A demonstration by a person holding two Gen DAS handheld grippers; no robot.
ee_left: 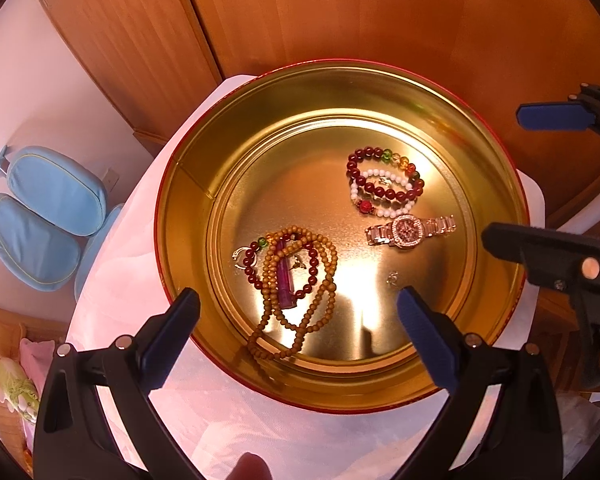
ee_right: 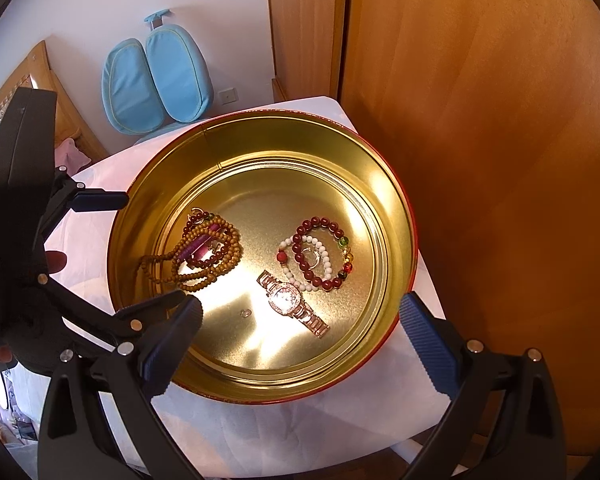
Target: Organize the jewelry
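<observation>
A: Left wrist view: the left gripper (ee_left: 298, 304) gapes wide, empty, over the round gold tin (ee_left: 188, 184); the rose-gold jewelled watch (ee_left: 410, 230) lies ahead-right, band running left-right.

B: Right wrist view: the right gripper (ee_right: 300, 314) is wide, empty; the watch (ee_right: 290, 304) sits between its fingers, band diagonal, so nearer it.

We've got a round gold tin with a red outer wall (ee_left: 188, 184), lid off, and all the jewelry lies flat on its floor. On one side there's a long tan wooden bead strand (ee_left: 300, 300) tangled over a dark red bead bracelet (ee_left: 256, 268) and a purple tube (ee_left: 286, 280). Opposite, a dark red bracelet with coloured beads (ee_left: 384, 176) overlaps a white bead bracelet (ee_left: 380, 210), just beside a rose-gold wristwatch (ee_left: 410, 230). A tiny silver ring (ee_left: 393, 278) lies alone.
</observation>
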